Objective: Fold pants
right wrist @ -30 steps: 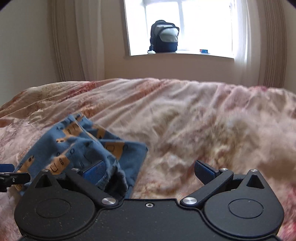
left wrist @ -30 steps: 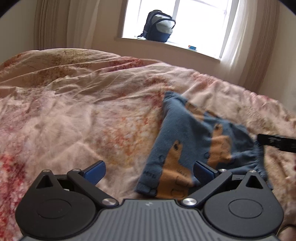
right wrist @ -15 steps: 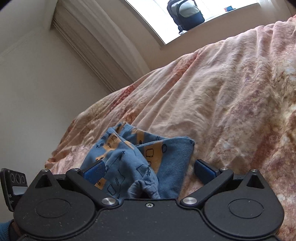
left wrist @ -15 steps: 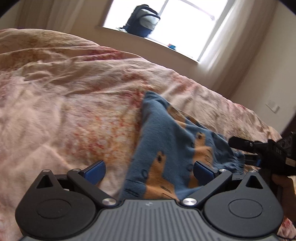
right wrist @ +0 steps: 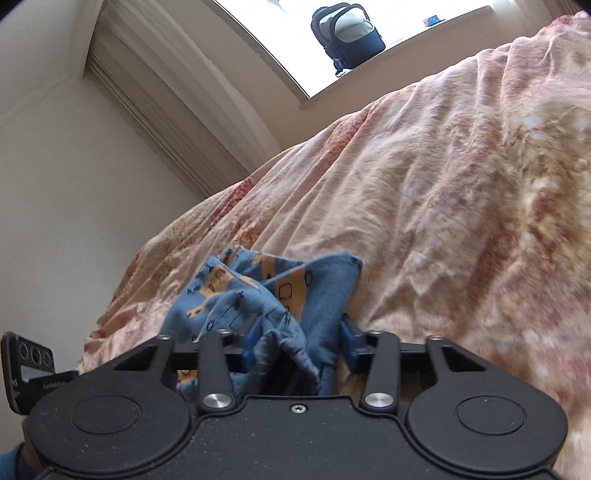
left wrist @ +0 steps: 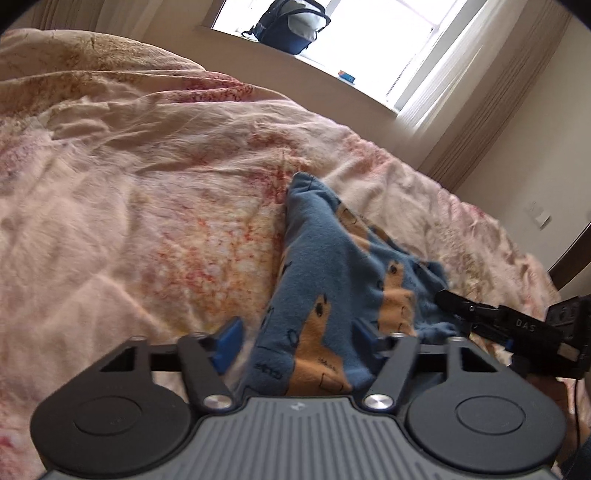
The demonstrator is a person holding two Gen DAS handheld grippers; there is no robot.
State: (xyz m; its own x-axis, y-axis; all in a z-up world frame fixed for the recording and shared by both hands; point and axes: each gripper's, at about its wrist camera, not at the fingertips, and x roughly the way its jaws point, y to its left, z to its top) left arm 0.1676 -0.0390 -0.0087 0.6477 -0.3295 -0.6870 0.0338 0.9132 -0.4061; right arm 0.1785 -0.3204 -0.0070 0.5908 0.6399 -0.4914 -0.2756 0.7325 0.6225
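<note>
A bed under a rumpled pink floral duvet (left wrist: 155,206) fills the room. At twelve o'clock, a bright window (left wrist: 373,33) with a dark backpack (left wrist: 291,26) on its sill (left wrist: 280,59); beige curtains (right wrist: 166,96), cream walls (right wrist: 55,192).

The pants (left wrist: 332,280) are soft, matt fleecy cloth – blue with orange print – lying on the bedspread (left wrist: 147,206), a crumpled, matt cotton-like cloth. The left gripper (left wrist: 295,338) is matt black plastic with bright metal pivot pins and blue rubbery pads; beyond the bedspread, the backpack (right wrist: 345,33) looks like smooth woven fabric.
</note>
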